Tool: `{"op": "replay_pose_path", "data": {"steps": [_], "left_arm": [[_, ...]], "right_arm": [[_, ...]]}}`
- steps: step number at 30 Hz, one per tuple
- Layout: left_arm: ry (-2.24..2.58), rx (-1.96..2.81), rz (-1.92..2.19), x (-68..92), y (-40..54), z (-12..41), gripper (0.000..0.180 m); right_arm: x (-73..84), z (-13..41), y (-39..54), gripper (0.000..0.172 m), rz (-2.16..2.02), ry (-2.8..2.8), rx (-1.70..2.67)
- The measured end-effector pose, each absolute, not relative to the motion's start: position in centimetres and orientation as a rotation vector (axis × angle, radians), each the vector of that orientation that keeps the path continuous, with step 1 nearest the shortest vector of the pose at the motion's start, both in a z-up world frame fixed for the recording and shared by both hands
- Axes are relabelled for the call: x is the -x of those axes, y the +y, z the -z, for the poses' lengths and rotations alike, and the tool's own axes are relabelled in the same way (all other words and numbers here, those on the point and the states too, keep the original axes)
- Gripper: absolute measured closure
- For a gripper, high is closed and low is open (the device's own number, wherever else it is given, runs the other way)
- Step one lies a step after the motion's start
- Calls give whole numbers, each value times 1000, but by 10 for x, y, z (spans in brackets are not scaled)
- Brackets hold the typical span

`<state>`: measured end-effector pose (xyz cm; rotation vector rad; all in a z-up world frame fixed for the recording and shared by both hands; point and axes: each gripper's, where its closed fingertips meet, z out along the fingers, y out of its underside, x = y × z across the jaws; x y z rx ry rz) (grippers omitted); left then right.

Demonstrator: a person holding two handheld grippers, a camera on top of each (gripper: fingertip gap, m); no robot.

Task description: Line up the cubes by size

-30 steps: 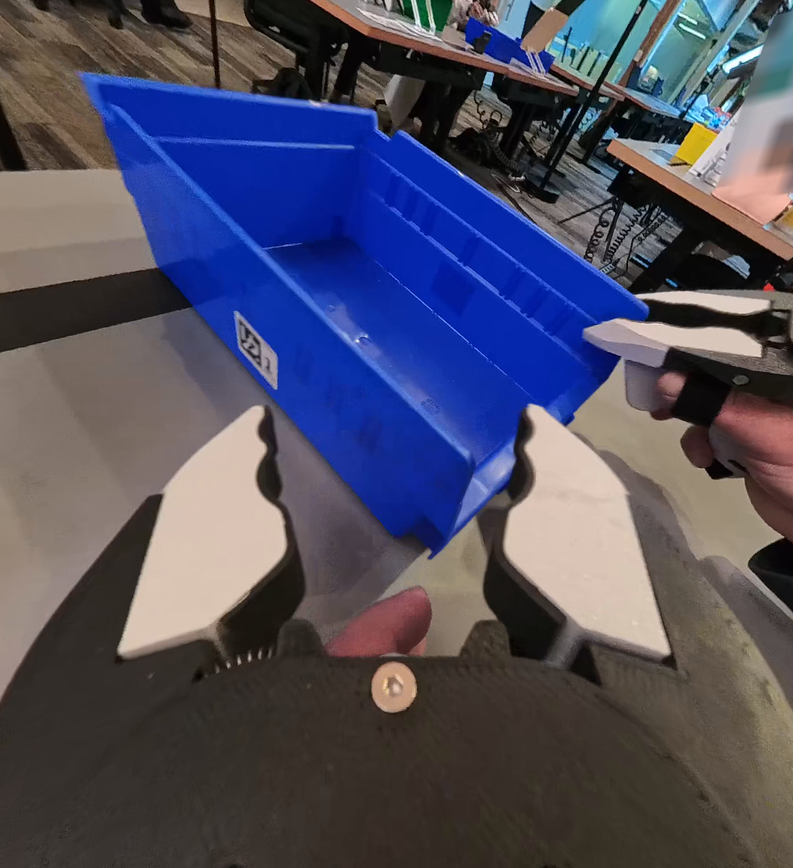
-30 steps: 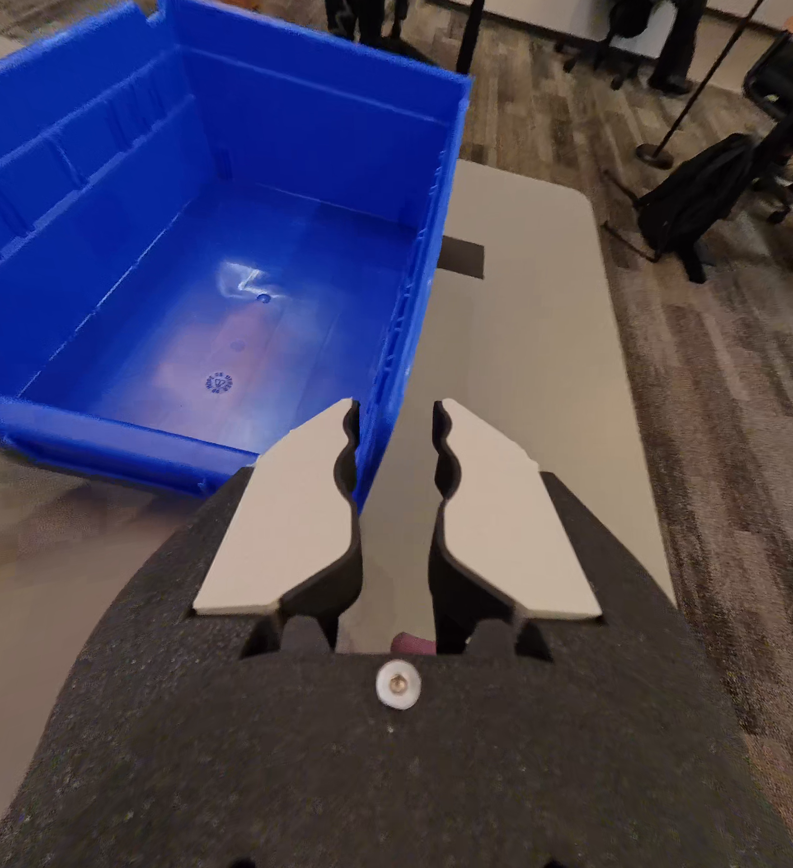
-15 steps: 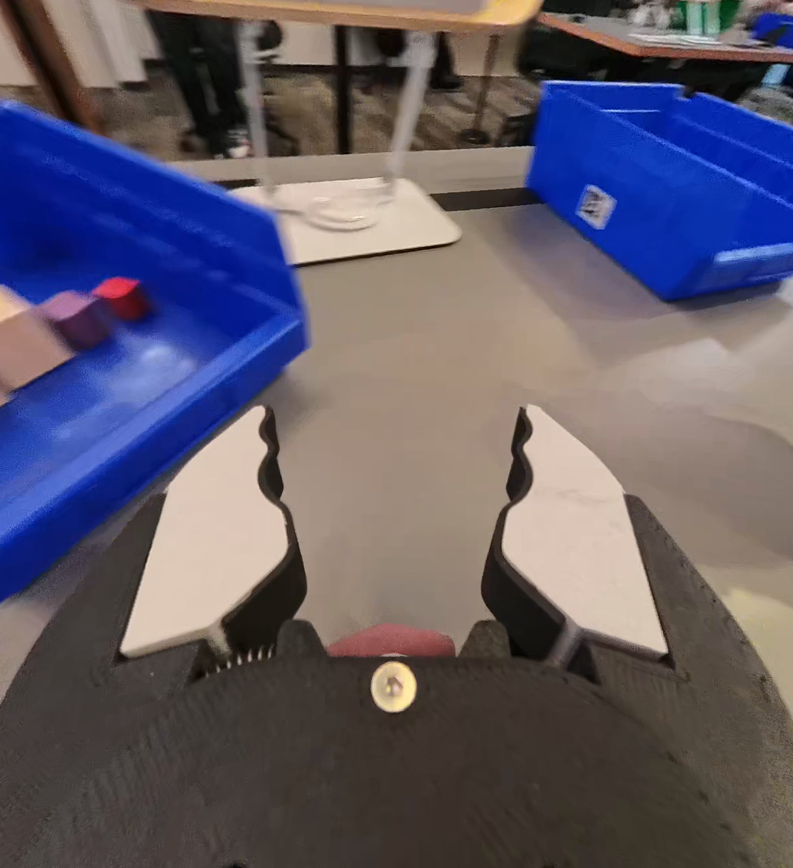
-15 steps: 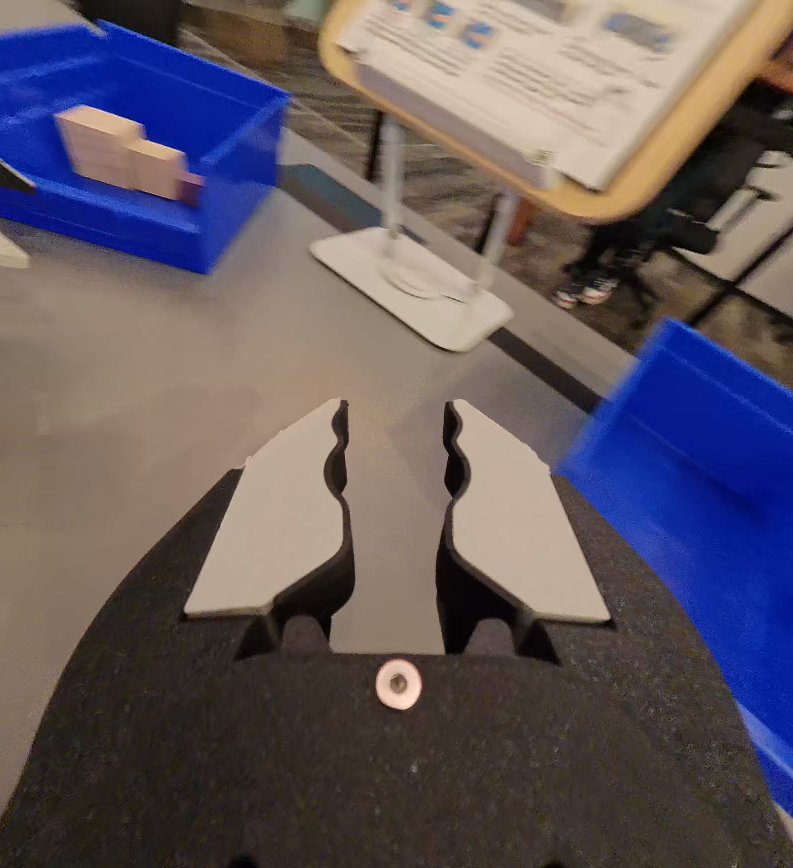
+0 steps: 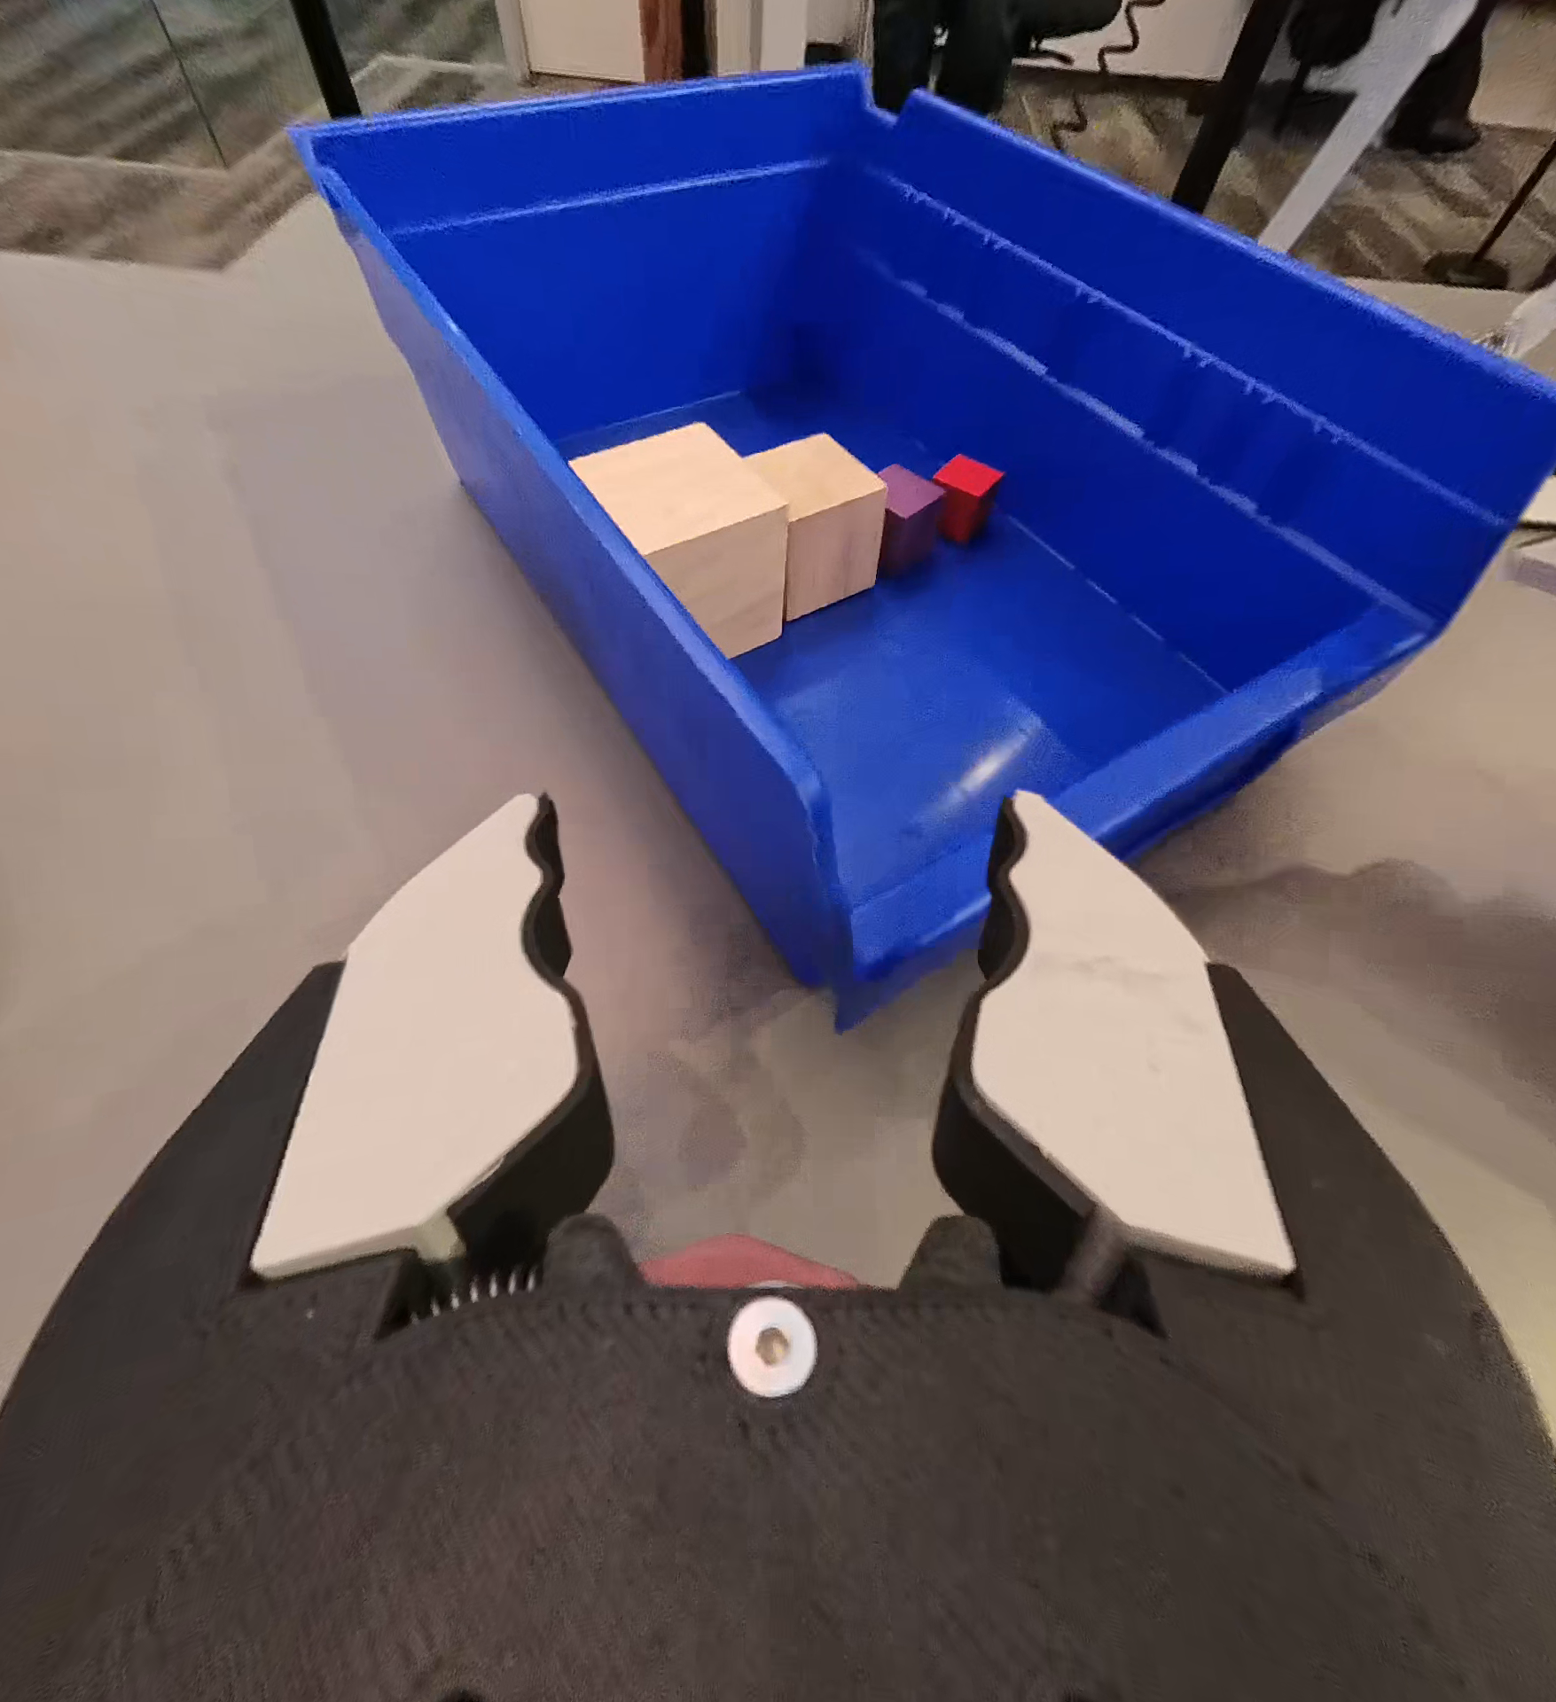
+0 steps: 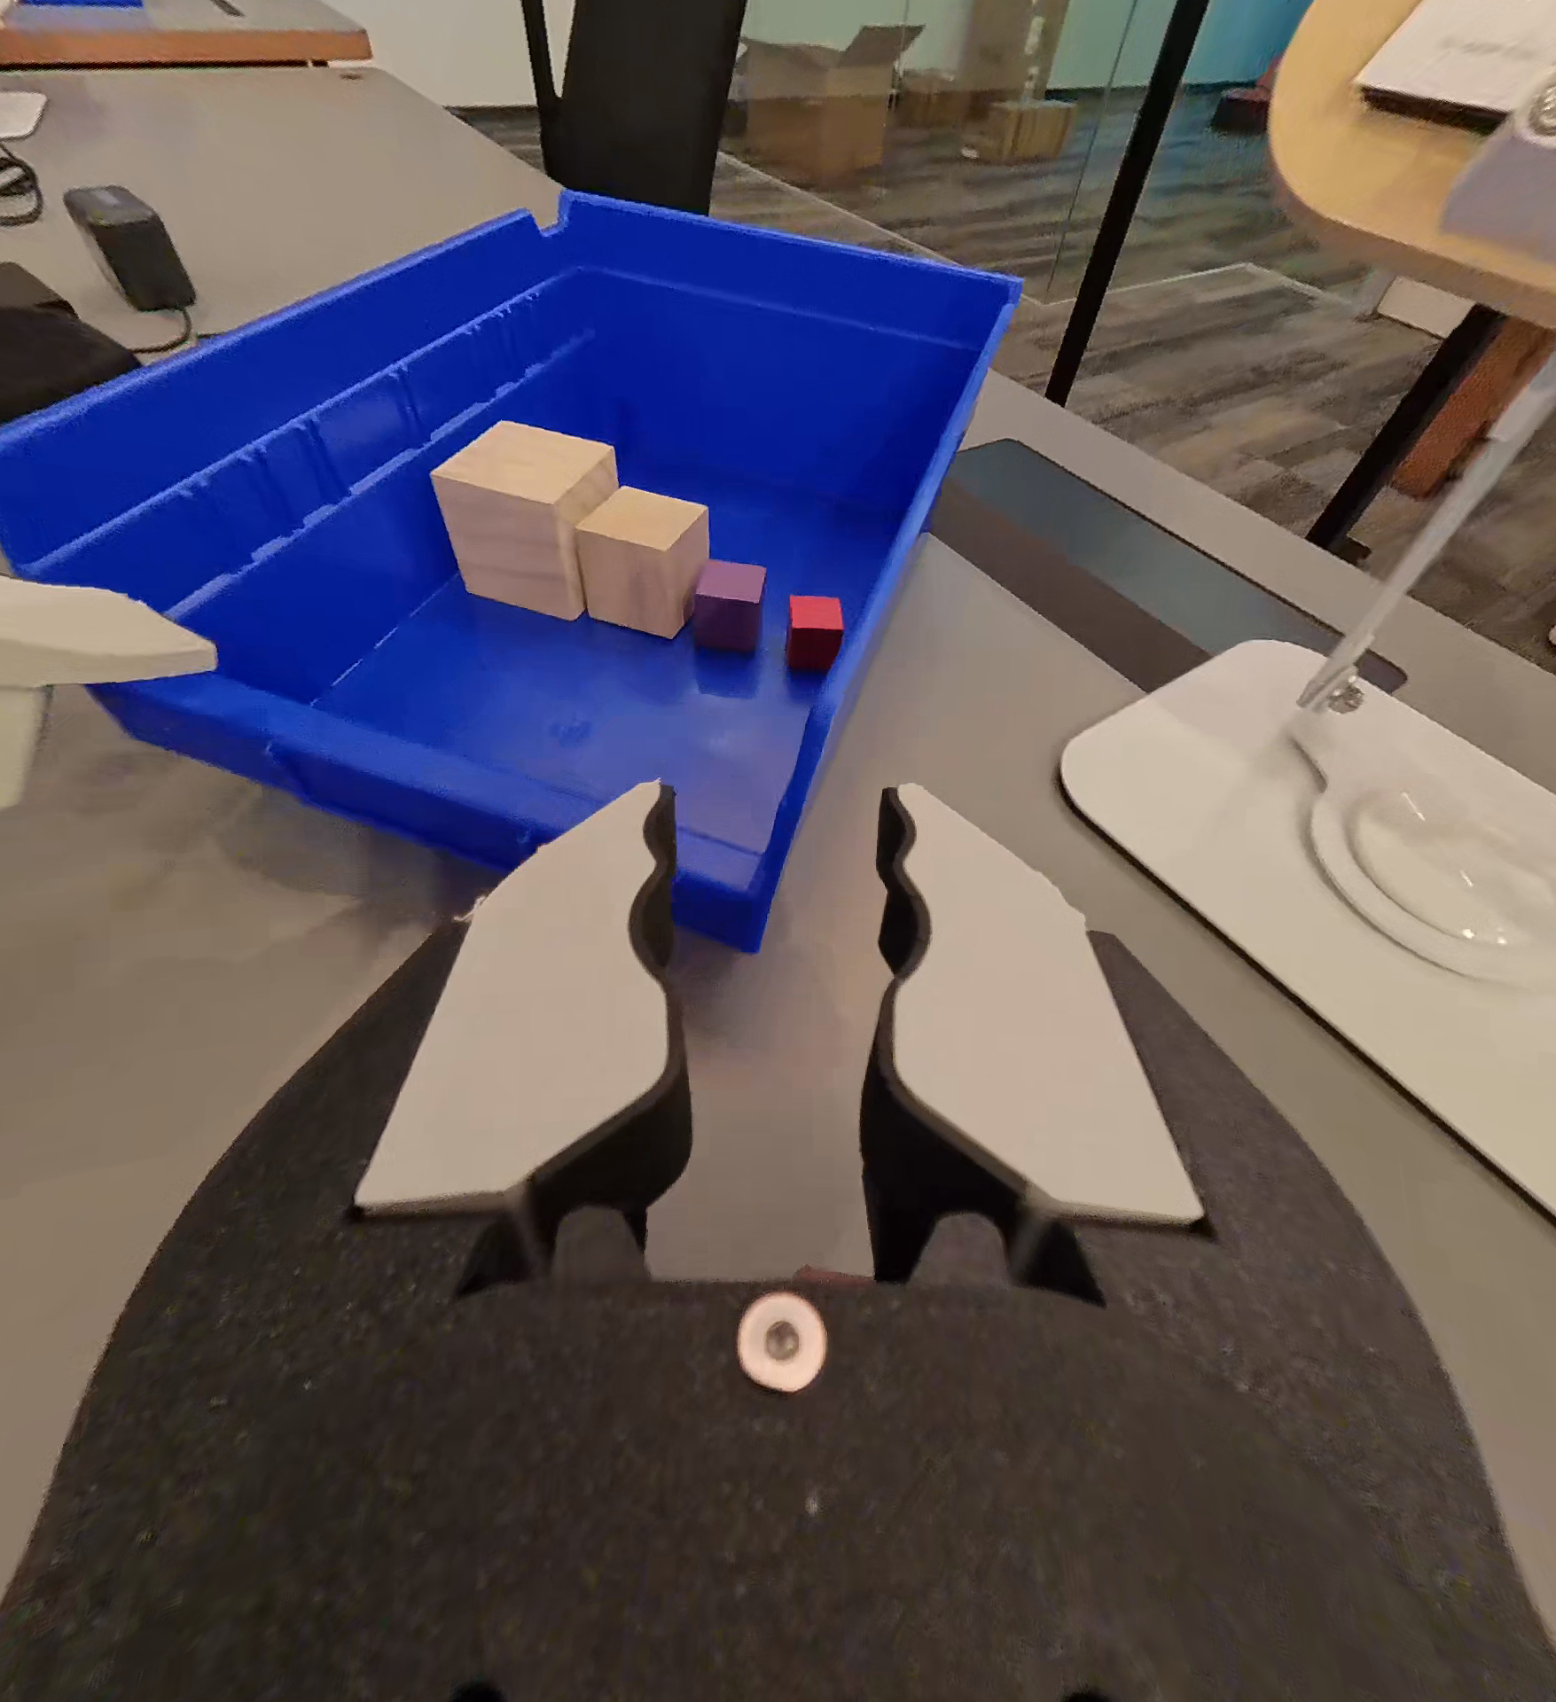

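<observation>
Your left gripper (image 5: 774, 810) has its fingers spread wide and grasps nothing; your right gripper (image 6: 774, 792) is also released, with a narrower gap. Both hover over the desk (image 5: 157, 645) just before the blue bin (image 6: 903, 516). Inside it the cubes stand in a row — large wooden cube (image 6: 516, 516), smaller wooden cube (image 6: 640, 562), purple cube (image 6: 728, 603), then red cube (image 6: 813, 629) slightly apart.

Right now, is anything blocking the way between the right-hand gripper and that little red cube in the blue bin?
Only the blue bin itself. Its low front lip and right side wall stand between the open, empty right gripper and the red cube, which sits apart from the purple cube. From above, nothing visible covers it.
</observation>
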<state>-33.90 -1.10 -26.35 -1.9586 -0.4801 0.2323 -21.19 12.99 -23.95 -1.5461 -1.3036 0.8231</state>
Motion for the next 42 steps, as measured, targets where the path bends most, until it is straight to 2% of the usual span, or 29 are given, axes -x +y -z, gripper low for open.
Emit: {"op": "replay_pose_path", "data": {"steps": [4,6,8,11,26,42], "left_arm": [[-446,1978,-191,339,2,268,127],[-446,1991,-209,345,4,271,136],[-456,1985,-205,350,4,270,139],[-466,1983,-184,357,1,269,151],[-489,2053,-126,443,-14,270,171],[-484,2103,-136,519,17,270,178]], "right_arm": [[231,246,131,145,-821,-1327,1555],[235,248,134,150,-790,-1322,1565],[236,249,139,163,-768,-1307,1571],[238,249,138,164,-761,-1308,1566],[279,248,74,155,-867,-1298,1552],[336,248,70,151,-905,-1251,1582]]}}
